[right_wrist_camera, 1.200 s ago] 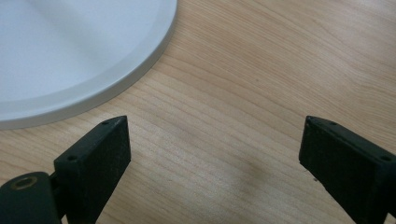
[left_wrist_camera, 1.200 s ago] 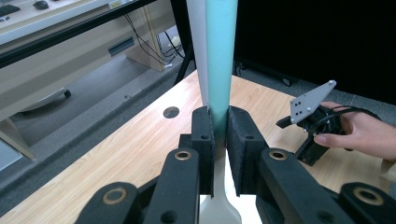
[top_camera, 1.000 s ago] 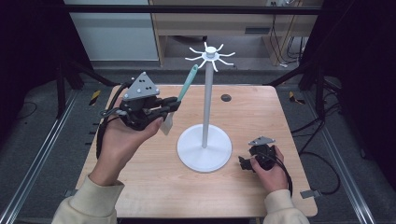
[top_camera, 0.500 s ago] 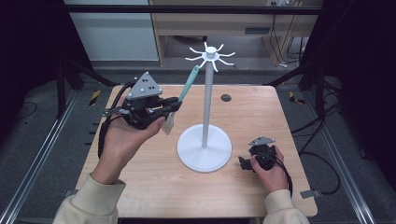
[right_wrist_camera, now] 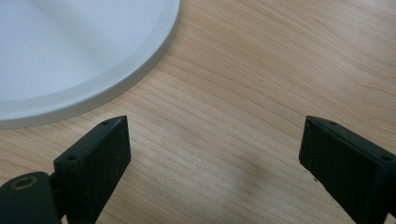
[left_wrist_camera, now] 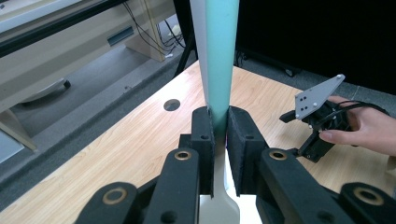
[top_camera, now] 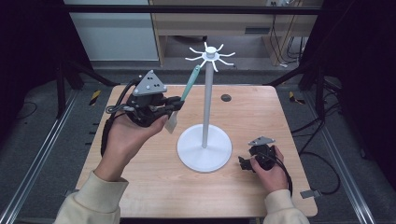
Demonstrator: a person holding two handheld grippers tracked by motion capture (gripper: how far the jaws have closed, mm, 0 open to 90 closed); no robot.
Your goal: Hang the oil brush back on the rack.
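My left gripper [top_camera: 174, 104] is held above the table's left half, shut on a spatula [top_camera: 188, 86] with a teal handle and a pale blade that hangs below the jaws. In the left gripper view the pads [left_wrist_camera: 204, 135] clamp the spatula [left_wrist_camera: 222, 56] near where the handle meets the blade. The handle's tip reaches up close to the hooks [top_camera: 210, 55] of a white stand [top_camera: 205, 112], just left of them. My right gripper [top_camera: 243, 163] rests on the table right of the stand's base [top_camera: 204, 150], open, with bare wood between its jaws [right_wrist_camera: 215, 149].
The wooden table [top_camera: 261, 121] has a small round hole [top_camera: 226, 97] behind the stand. The stand's round base [right_wrist_camera: 70, 46] lies just left of the right gripper's jaws. Metal rails and a dark floor border the table.
The left hand has edged slightly to the right with the spatula. The right hand has not moved.
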